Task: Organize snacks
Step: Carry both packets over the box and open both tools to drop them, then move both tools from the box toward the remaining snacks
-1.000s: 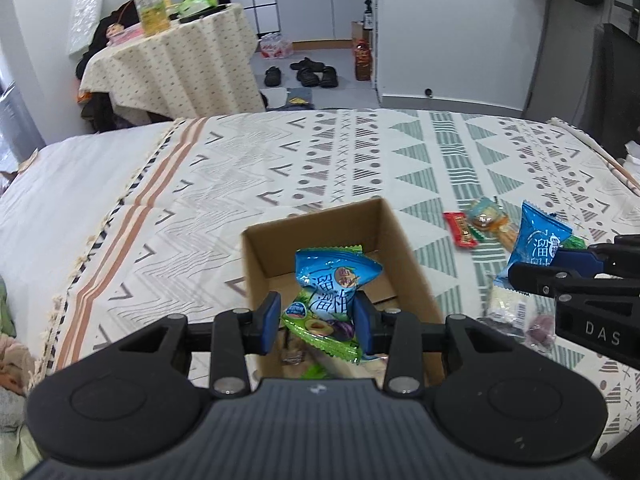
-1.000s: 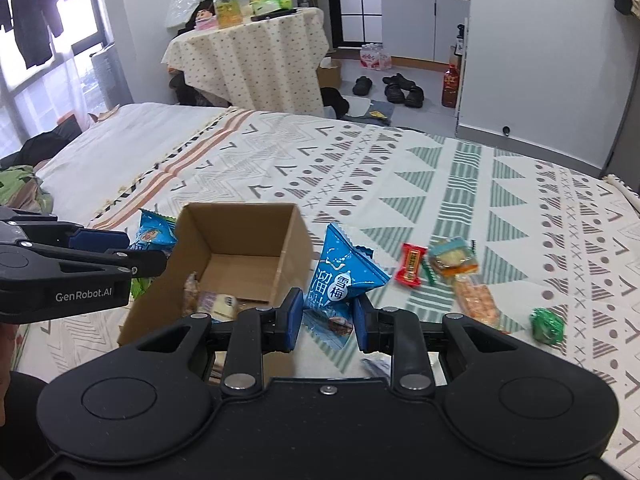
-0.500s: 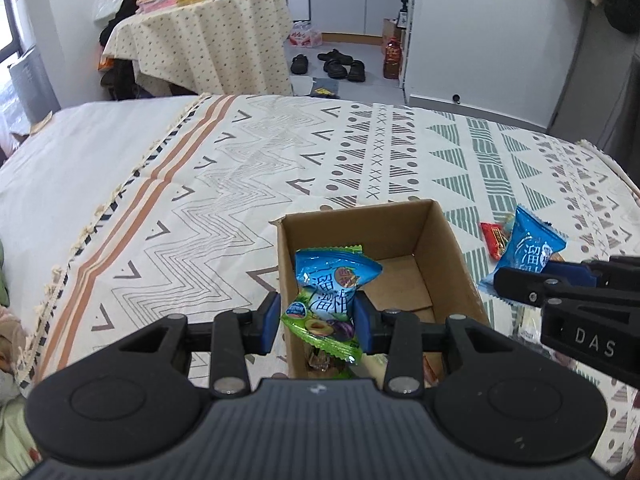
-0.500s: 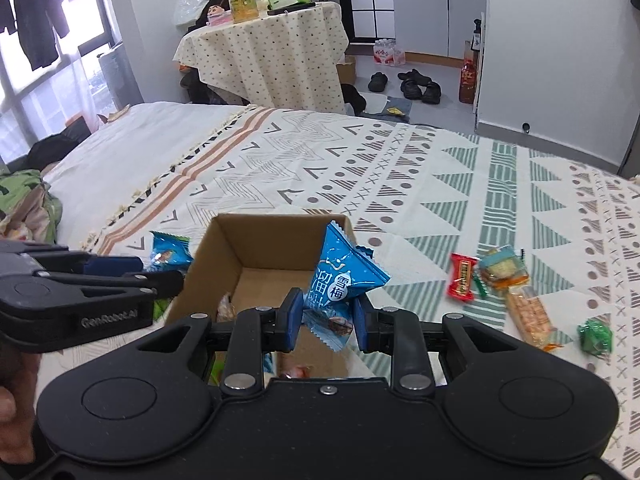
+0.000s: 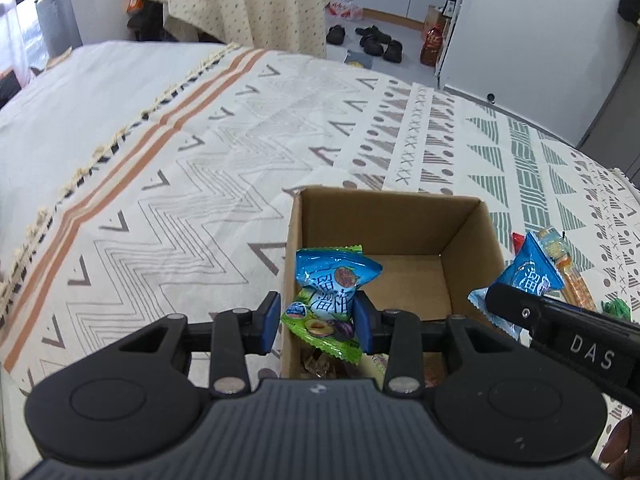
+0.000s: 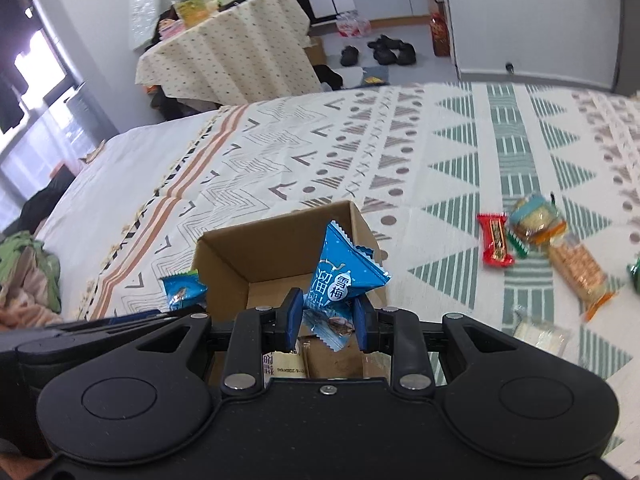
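Surface: bed point(image 5: 168, 184) under a patterned cover.
On it: open cardboard box point(image 5: 472, 236); beside it, loose snacks: red bar point(image 6: 495, 240), cracker packs point(image 6: 580, 270), green candy point(image 5: 618, 307).

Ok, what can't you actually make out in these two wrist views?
- Near end of the cardboard box floor: hidden by each gripper's body in both views, so the snacks there can't be counted.
- Loose snacks on the bedspread, right wrist view: motion-blurred; the green wrapper is cut by the right edge.
- Blue-green packet, right wrist view: mostly behind the left gripper.
- Bottles on the far table: too small to read.
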